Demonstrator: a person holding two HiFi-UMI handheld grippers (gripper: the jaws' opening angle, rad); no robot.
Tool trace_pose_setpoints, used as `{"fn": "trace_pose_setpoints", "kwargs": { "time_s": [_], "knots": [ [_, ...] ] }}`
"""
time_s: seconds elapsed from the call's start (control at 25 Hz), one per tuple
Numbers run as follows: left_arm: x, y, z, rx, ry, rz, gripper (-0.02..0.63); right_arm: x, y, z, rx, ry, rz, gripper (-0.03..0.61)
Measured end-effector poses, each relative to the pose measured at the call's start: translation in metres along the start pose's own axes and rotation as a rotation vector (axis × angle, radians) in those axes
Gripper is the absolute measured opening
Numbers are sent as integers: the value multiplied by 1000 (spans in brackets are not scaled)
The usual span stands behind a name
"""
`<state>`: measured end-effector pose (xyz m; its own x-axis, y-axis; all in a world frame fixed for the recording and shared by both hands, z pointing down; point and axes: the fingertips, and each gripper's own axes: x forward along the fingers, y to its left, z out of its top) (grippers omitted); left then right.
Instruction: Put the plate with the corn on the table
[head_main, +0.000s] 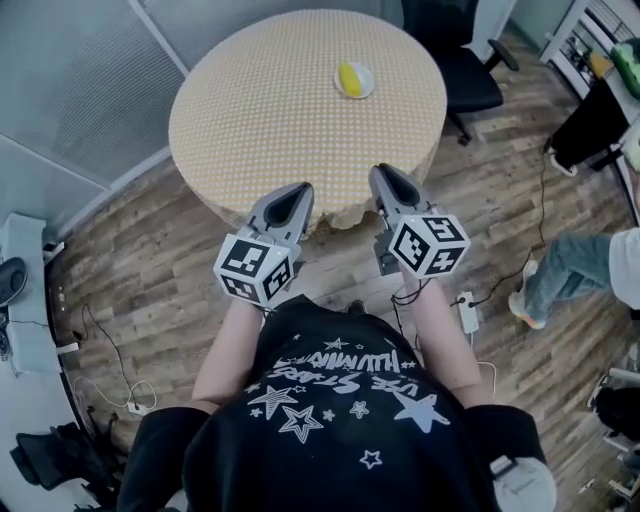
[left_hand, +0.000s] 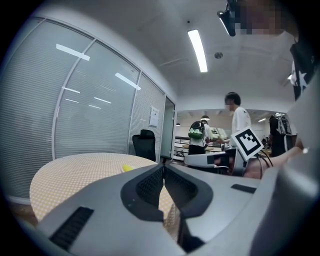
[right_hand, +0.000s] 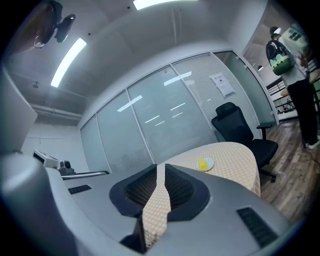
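A small white plate (head_main: 354, 79) with a yellow piece of corn (head_main: 349, 77) rests on the far right part of the round table (head_main: 270, 110), which has a yellow checked cloth. Both grippers hover at the table's near edge, well short of the plate. My left gripper (head_main: 297, 192) is shut and holds nothing. My right gripper (head_main: 383, 176) is also empty, its jaws drawn together to a thin slit. The left gripper view shows the closed left gripper (left_hand: 163, 169) with the corn (left_hand: 127, 168) beyond it. In the right gripper view the plate (right_hand: 205, 164) lies past the right gripper (right_hand: 160, 167).
A black office chair (head_main: 465, 70) stands behind the table at the right. Glass partition walls run along the left. Cables and a power strip (head_main: 467, 312) lie on the wooden floor, and a person's legs (head_main: 560, 270) are at the right edge. Other people (left_hand: 235, 120) stand farther off.
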<state>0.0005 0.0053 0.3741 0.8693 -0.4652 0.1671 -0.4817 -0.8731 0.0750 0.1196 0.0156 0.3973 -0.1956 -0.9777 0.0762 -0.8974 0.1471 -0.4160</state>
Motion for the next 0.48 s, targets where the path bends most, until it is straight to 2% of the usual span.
{"fn": "trace_pose_setpoints", "kwargs": {
  "time_s": [0.32,0.48],
  "knots": [
    [-26,33,2,18,-9,-77,9,27,38,-5,-13,-20,-43,58],
    [-57,54,-4,-4,-12,-88,8,35,69,-20,-21,-11,-60,54]
  ]
}}
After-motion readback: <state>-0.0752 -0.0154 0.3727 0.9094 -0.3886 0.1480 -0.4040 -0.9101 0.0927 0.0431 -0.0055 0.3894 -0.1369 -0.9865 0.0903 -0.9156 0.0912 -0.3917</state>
